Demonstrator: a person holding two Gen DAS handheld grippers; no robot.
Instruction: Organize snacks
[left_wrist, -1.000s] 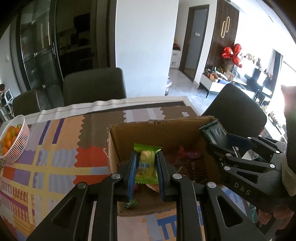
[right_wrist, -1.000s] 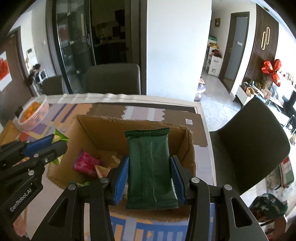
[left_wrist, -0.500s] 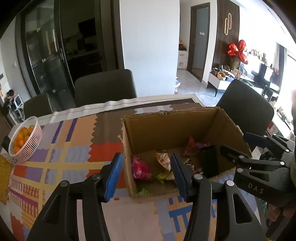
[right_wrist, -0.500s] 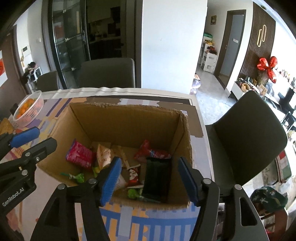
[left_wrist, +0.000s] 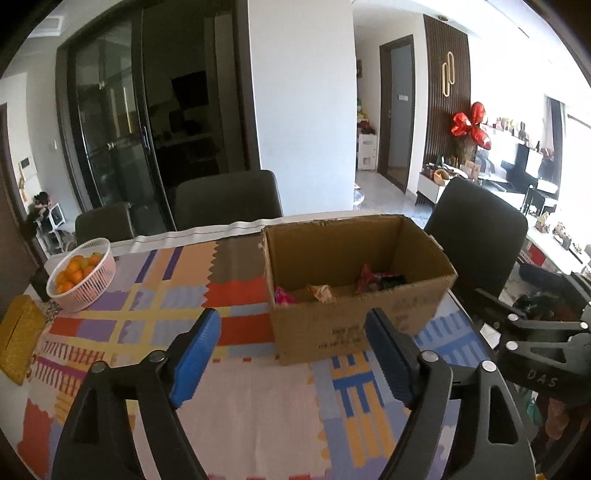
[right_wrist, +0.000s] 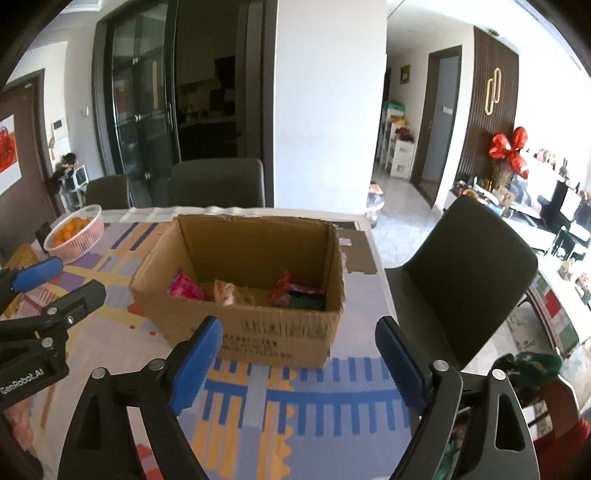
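Note:
An open cardboard box stands on the patterned tablecloth and holds several snack packets: a pink one, a pale one, a red one and a dark green one. My left gripper hangs in front of the box, jaws opening with nothing between them. My right gripper is also back from the box, jaws opening and empty. Each gripper shows at the edge of the other's view.
A pink basket of oranges sits at the table's far left, with a yellow packet near it. Dark chairs stand behind the table and at its right side. The table's right edge runs just past the box.
Both grippers let their packets go into the box, the green-yellow one from the left and the dark green one from the right. Both then opened wide and drew back from the box.

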